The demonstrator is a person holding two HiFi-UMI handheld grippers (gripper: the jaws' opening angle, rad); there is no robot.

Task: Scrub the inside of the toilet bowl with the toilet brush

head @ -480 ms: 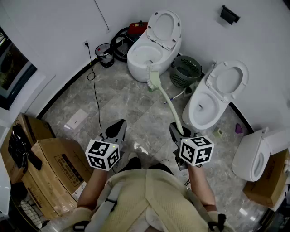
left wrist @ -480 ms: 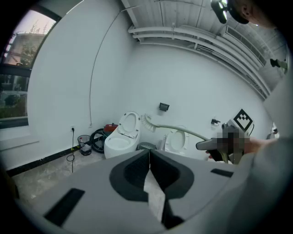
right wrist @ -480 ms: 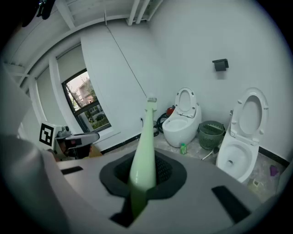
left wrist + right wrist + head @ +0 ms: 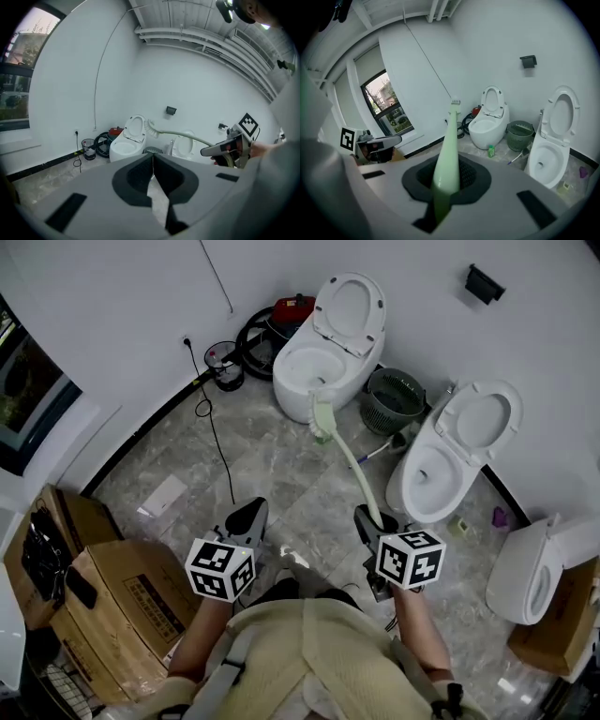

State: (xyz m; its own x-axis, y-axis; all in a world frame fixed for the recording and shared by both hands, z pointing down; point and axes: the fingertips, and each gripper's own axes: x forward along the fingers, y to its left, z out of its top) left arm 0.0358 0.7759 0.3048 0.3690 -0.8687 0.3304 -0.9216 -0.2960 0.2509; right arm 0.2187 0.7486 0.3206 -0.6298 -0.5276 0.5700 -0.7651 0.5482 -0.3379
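Boxes (image 4: 112, 587) sit at 8 o'clock. The left gripper (image 4: 249, 510) has its jaws pressed together on nothing. A toilet (image 4: 292, 395) stands at 12. The brush (image 4: 352, 457) slants toward it, head before its front, outside the bowl. The right gripper (image 4: 367, 515) clamps the handle. A second toilet (image 4: 410, 498) is at 2.

Head view looks steeply down from above; both gripper views, held low, face the round toilet (image 4: 314, 367).
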